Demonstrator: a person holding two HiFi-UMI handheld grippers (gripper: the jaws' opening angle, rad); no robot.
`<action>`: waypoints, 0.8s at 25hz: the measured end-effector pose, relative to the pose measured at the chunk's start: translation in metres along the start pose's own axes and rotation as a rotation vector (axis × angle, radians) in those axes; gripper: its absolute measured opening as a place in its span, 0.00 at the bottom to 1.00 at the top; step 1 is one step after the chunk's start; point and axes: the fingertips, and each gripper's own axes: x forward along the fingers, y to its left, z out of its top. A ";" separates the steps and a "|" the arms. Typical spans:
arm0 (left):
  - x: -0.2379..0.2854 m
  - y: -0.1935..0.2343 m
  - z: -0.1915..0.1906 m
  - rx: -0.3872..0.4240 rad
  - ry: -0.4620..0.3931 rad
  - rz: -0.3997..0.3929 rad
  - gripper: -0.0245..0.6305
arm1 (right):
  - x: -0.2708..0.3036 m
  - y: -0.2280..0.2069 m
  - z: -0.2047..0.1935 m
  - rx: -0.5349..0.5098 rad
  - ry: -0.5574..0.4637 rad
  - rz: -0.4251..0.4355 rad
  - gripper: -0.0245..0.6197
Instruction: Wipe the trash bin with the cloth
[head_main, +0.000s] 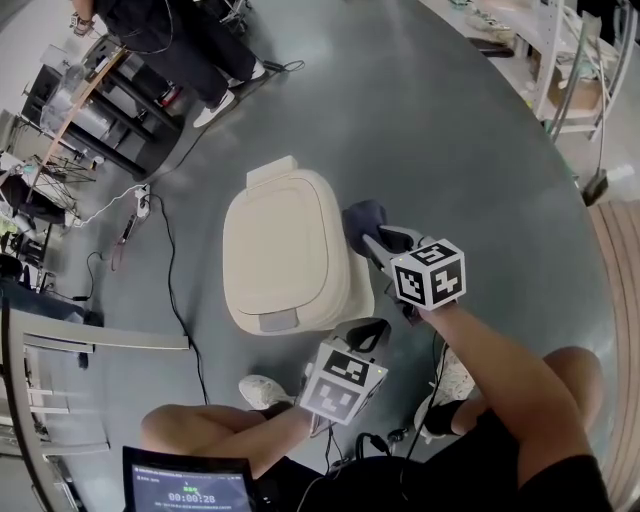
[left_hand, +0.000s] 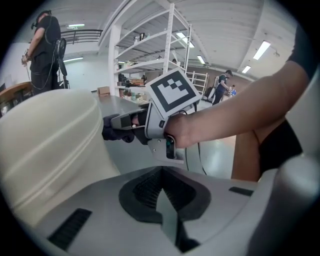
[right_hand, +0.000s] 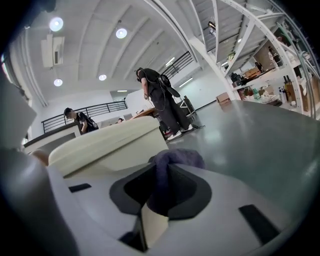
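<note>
A cream trash bin (head_main: 285, 250) with its lid closed stands on the grey floor. My right gripper (head_main: 377, 238) is shut on a dark purple cloth (head_main: 363, 218), which is pressed against the bin's right side near the lid edge. In the right gripper view the cloth (right_hand: 170, 167) bulges out between the jaws, with the bin (right_hand: 107, 145) just behind it. My left gripper (head_main: 370, 333) hovers by the bin's near right corner, shut and holding nothing. The left gripper view has the bin's wall (left_hand: 47, 150) at left and the right gripper (left_hand: 122, 121) with the cloth (left_hand: 112, 134) ahead.
Black cables (head_main: 170, 270) trail over the floor left of the bin. A person (head_main: 190, 50) stands beyond it by racks of gear (head_main: 80, 110). White shelving (head_main: 560, 60) is at the far right. My shoes (head_main: 262, 390) and a tablet screen (head_main: 188, 485) are near the bottom.
</note>
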 end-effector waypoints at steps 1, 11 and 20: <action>0.002 0.001 -0.004 -0.004 0.009 -0.002 0.04 | 0.003 -0.001 -0.006 -0.005 0.016 0.003 0.15; 0.009 -0.006 -0.018 -0.044 0.047 -0.064 0.04 | 0.031 -0.015 -0.070 -0.075 0.217 -0.011 0.15; 0.006 0.002 -0.033 -0.076 0.064 -0.061 0.04 | 0.039 -0.029 -0.123 -0.156 0.389 -0.060 0.15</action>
